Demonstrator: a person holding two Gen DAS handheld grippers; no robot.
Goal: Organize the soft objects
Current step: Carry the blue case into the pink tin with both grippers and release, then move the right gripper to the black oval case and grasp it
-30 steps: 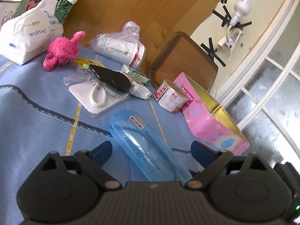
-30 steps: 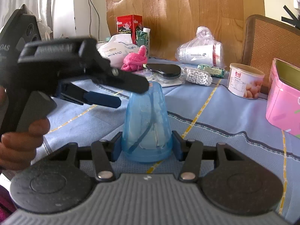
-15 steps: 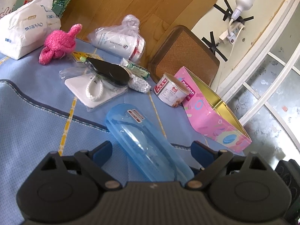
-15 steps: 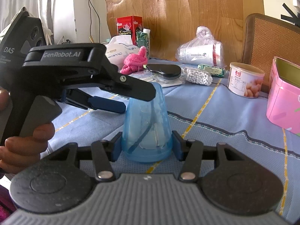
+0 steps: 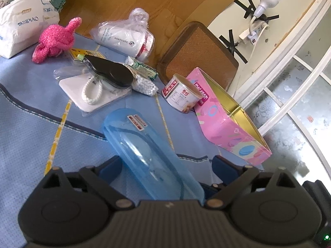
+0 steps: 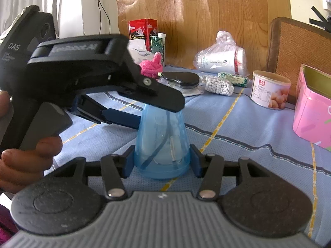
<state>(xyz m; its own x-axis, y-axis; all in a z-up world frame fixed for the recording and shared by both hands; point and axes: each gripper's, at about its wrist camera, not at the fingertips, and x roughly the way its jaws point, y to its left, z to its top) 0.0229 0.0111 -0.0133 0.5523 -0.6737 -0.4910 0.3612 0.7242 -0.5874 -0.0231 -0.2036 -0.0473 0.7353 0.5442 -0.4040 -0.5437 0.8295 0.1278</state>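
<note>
We hold the right hand-held gripper (image 6: 161, 161) low and level over the near edge of the counter (image 6: 248, 119), its two blue fingers (image 6: 195, 161) pressed against the sides of a translucent blue case (image 6: 162, 142), so it is closed on the case's near end. The case reaches away from us toward the far side of the blue cloth.

Our left hand-held gripper (image 5: 165, 165) comes in from the left, tilted downward, with its jaws spread wide on either side of the same blue case (image 5: 144, 150). From the right wrist view the upper black finger sits over the far end of the case and the lower blue finger (image 6: 120, 118) runs beside it; whether either one touches the plastic we cannot tell. Our left hand (image 6: 26, 161) wraps the grey handle at the left edge of that view, fingers curled under the trigger.

The soft thing, a pink plush toy (image 5: 54, 40), lies at the far left of the counter, well apart from both grippers, just beside a white tissue pack (image 5: 22, 20). Between it and the case lie a black glasses case (image 5: 109, 73) on a white card, a bag of white beads (image 5: 144, 85) and a round tin (image 5: 182, 96). A pink box (image 5: 227, 128) stands open at the right.
</note>
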